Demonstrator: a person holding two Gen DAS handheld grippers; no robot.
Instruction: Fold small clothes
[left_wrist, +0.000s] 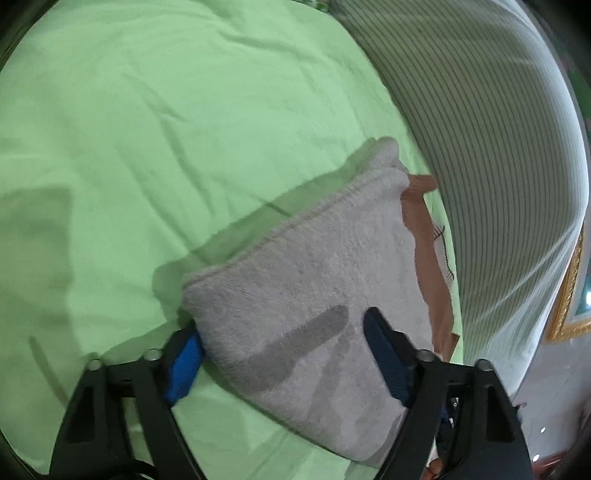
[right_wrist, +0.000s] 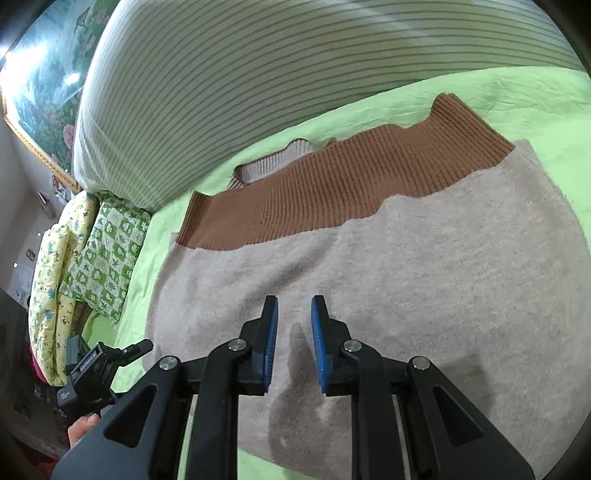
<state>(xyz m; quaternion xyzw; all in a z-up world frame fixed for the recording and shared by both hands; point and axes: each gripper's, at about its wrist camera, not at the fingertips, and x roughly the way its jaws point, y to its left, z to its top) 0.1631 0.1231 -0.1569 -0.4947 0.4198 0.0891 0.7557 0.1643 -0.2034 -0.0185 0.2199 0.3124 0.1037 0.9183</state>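
A small beige fuzzy sweater (right_wrist: 424, 266) with a brown ribbed band (right_wrist: 332, 184) lies folded on a green sheet (right_wrist: 535, 96). In the left wrist view the sweater (left_wrist: 314, 295) is a grey-beige folded bundle, its brown band (left_wrist: 424, 240) showing at the right. My left gripper (left_wrist: 284, 332) is open, its jaws straddling the bundle's near end; the left finger (left_wrist: 184, 365) sits beside the fold. My right gripper (right_wrist: 293, 321) hovers over the sweater with jaws a little apart, holding nothing.
A large striped pillow (right_wrist: 277, 81) lies along the far side of the sweater, also in the left wrist view (left_wrist: 480, 147). Patterned folded bedding (right_wrist: 92, 258) sits at the left. A framed picture (right_wrist: 44, 85) hangs beyond. The green sheet (left_wrist: 147, 129) stretches left.
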